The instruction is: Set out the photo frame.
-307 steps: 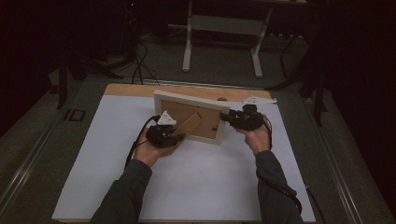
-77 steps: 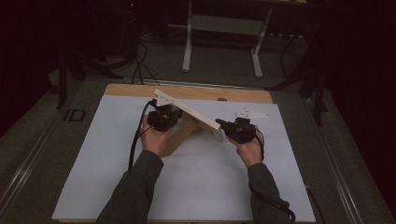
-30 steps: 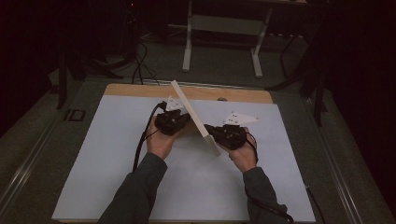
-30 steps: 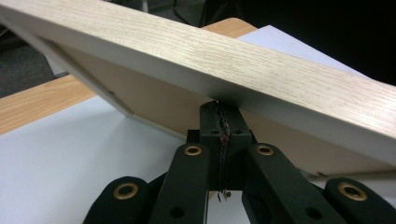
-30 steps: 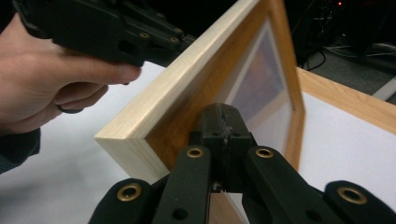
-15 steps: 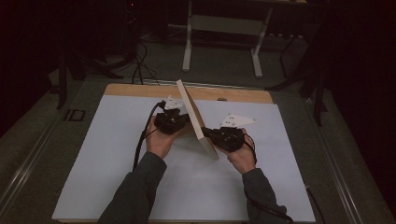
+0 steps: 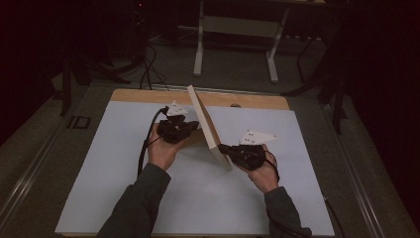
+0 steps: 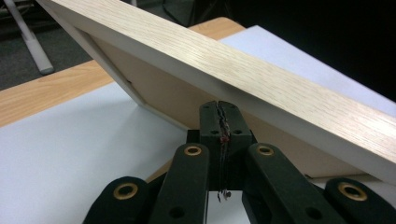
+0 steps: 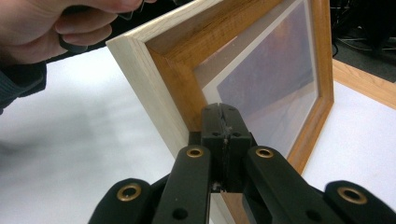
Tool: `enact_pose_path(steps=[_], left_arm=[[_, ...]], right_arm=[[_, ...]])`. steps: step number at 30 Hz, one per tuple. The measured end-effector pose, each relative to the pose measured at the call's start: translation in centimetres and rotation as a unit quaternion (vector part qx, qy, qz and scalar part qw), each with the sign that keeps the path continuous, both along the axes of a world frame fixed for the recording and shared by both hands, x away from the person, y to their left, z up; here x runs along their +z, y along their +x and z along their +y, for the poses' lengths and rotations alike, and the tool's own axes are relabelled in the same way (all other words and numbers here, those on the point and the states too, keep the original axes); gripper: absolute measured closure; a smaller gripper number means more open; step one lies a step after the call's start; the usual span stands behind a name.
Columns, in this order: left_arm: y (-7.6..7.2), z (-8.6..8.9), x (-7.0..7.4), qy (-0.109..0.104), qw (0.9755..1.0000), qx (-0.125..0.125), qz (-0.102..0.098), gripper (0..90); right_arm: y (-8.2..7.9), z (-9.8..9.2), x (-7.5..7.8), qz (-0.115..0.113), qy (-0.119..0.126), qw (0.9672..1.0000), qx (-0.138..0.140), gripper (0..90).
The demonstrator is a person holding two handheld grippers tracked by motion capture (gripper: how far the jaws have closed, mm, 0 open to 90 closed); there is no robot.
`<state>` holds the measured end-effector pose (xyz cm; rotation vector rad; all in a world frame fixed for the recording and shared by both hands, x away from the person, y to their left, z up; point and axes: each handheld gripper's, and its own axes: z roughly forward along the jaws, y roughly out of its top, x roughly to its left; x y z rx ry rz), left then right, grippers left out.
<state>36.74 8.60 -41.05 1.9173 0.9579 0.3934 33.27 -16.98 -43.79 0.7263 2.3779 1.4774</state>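
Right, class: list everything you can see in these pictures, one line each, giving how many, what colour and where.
Picture frame: one, pale wood, tilted on edge mid-table between the two grippers.
Sheet: one, white, covering most of the table.
Table: one, light brown wood, bare strip along the far edge.
Stand: one, pale grey, on the floor beyond the table.
Cables: several, black, on the floor at far left.
Left gripper: one, black, jaws shut, against the frame's back.
Right gripper: one, black, jaws shut, at the frame's front.
Sleeves: two, dark grey, bottom edge.

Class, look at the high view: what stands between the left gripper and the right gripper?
The wooden picture frame, on edge, stands between the left gripper and right gripper.
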Motion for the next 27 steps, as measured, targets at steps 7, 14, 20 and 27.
enact_pose_path(steps=[7,14,20,27], left_arm=[[0.0,-0.2,-0.1,0.009,0.9999,0.002,-0.008,90.0],[0.4,0.0,-0.1,0.000,0.9999,0.010,-0.008,90.0],[0.8,0.1,-0.2,-0.010,0.9999,0.007,-0.001,90.0],[0.8,-0.2,-0.3,-0.002,1.0000,0.000,-0.005,90.0]], right_arm=[[-0.2,0.6,0.0,-0.002,0.000,1.0000,0.007,90.0],[-0.3,1.3,0.0,-0.002,0.000,0.9999,0.010,90.0],[-0.3,1.9,0.1,-0.003,0.005,0.9999,0.013,90.0],[-0.1,2.7,0.2,-0.003,0.004,0.9998,0.017,90.0]])
